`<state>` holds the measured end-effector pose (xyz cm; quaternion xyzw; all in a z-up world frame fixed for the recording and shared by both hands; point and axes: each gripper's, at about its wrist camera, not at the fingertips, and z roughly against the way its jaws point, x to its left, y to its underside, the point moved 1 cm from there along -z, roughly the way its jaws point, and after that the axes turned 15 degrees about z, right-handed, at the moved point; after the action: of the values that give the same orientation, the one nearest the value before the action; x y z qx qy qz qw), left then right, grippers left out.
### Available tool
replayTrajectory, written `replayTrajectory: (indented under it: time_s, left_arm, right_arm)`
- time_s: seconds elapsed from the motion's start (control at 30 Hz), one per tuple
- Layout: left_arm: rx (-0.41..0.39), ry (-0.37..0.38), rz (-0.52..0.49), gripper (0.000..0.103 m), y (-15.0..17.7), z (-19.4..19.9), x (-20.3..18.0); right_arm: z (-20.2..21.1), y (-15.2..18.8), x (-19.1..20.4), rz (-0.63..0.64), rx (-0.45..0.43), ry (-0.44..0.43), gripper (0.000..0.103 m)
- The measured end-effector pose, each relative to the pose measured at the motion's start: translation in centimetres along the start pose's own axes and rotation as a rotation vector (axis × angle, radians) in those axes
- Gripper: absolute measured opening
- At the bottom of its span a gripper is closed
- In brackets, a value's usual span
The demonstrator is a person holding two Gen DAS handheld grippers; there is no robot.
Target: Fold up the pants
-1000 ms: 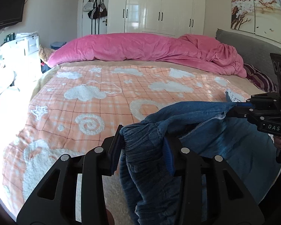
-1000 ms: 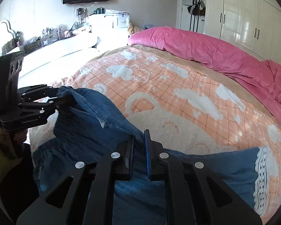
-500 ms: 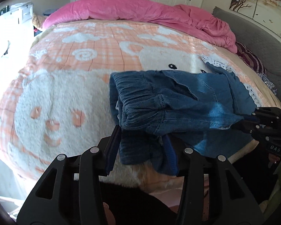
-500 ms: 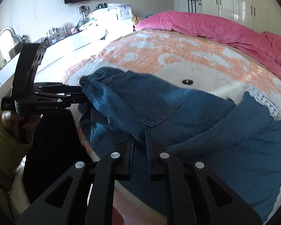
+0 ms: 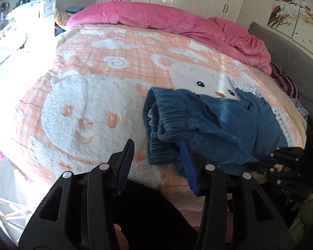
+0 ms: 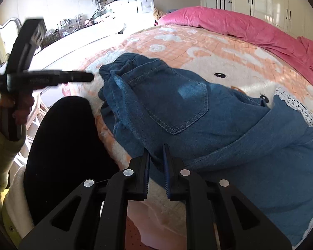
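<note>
Both hands have carried the denim pants [image 6: 198,112] down onto the orange-and-white blanket [image 5: 89,95], where a second ago the cloth hung lifted between the two tools. Since then the left gripper [image 5: 158,156] has let go of the waistband: its jaws have just been opening and now stand apart with nothing pressed between them, the gathered waistband lying just ahead of the right-hand blue pad [image 5: 189,166] and brushing its tip. By contrast, the right gripper [image 6: 156,162] is clamped on a fold of the denim at the near edge of the pants, its pads drawn close with cloth pinched between them. Ahead of that gripper the back pocket faces up, and off to its right a leg with a white lace hem [image 6: 296,104] spreads across the blanket. Far beyond both tools, a pink duvet [image 5: 177,23] lies bunched along the far side of the bed.
</note>
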<state>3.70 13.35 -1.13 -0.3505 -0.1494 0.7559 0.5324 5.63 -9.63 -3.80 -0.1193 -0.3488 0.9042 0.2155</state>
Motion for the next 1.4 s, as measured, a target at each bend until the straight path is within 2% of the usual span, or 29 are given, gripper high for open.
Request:
replayTrajectory:
  time_s: [0.13,0.17,0.23,0.3,0.4,0.43,0.53,0.6,0.67,0.77,0.83,0.9,0.97,1.03,1.17,1.27,1.33,1.4]
  left_arm:
    - [0.000,0.063,-0.038,0.038,-0.9,-0.2,-3.7]
    - [0.002,0.078,-0.049,0.039,-0.9,-0.5,-4.6]
    - [0.011,0.035,-0.074,0.039,-0.8,-1.9,-5.9]
    - [0.044,-0.076,-0.096,0.039,-0.1,-4.3,-6.1]
    - [0.067,-0.163,-0.116,0.039,1.4,-6.3,-5.0]
    - [0.052,-0.175,-0.140,0.039,1.8,-6.3,-4.9]
    - [0.042,-0.185,-0.164,0.039,2.1,-6.1,-4.7]
    - [0.043,-0.182,-0.161,0.039,2.1,-6.1,-4.5]
    - [0.043,-0.177,-0.159,0.040,2.2,-6.1,-4.3]
    - [0.043,-0.166,-0.151,0.040,2.0,-6.2,-4.2]
    - [0.041,-0.158,-0.146,0.040,2.1,-6.2,-4.3]
    - [0.030,-0.139,-0.131,0.040,2.0,-5.7,-4.2]
    - [0.010,-0.108,-0.088,0.040,1.6,-4.7,-4.0]
    - [-0.014,-0.069,-0.054,0.041,1.3,-3.3,-4.1]
    - [-0.093,-0.040,-0.084,0.049,0.6,0.2,-5.8]
    - [-0.132,-0.002,-0.126,0.053,0.4,1.9,-7.9]
    - [-0.120,0.042,-0.159,0.053,0.7,1.8,-9.7]
    - [-0.073,0.089,-0.183,0.053,1.2,0.7,-11.6]
  right_arm:
    - [-0.4,-0.1,1.1,0.012,-0.004,-0.028,0.014]
    - [-0.6,0.0,1.4,0.017,0.004,-0.033,0.018]
    - [-1.0,0.3,1.5,0.004,0.015,-0.054,0.021]
    - [-0.9,0.7,1.0,-0.043,0.029,-0.074,0.021]
    - [1.4,0.4,-0.1,-0.103,-0.031,-0.100,0.021]
    - [2.8,0.2,-0.5,-0.109,-0.073,-0.085,0.022]
    - [4.6,-0.9,-1.6,-0.123,-0.129,0.016,0.038]
    - [4.5,-1.5,-2.1,-0.134,-0.133,0.035,0.039]
    - [2.6,-1.7,-2.7,-0.163,-0.075,0.030,0.048]
    - [-2.7,0.3,-3.3,-0.218,0.133,0.057,0.050]
    - [-2.9,1.1,-2.9,-0.201,0.088,0.076,0.051]
    - [-1.8,0.7,-2.8,-0.185,0.083,0.054,0.051]
    - [0.7,0.5,-3.9,-0.254,0.005,0.001,0.051]
    - [2.8,0.3,-5.3,-0.303,-0.049,0.006,0.056]
    - [7.1,2.2,-8.8,-0.388,-0.091,0.157,0.059]
    - [9.4,4.1,-11.2,-0.464,-0.109,0.236,0.061]
    - [10.6,5.3,-12.3,-0.497,-0.114,0.278,0.062]
    - [11.7,6.4,-13.5,-0.531,-0.117,0.322,0.068]
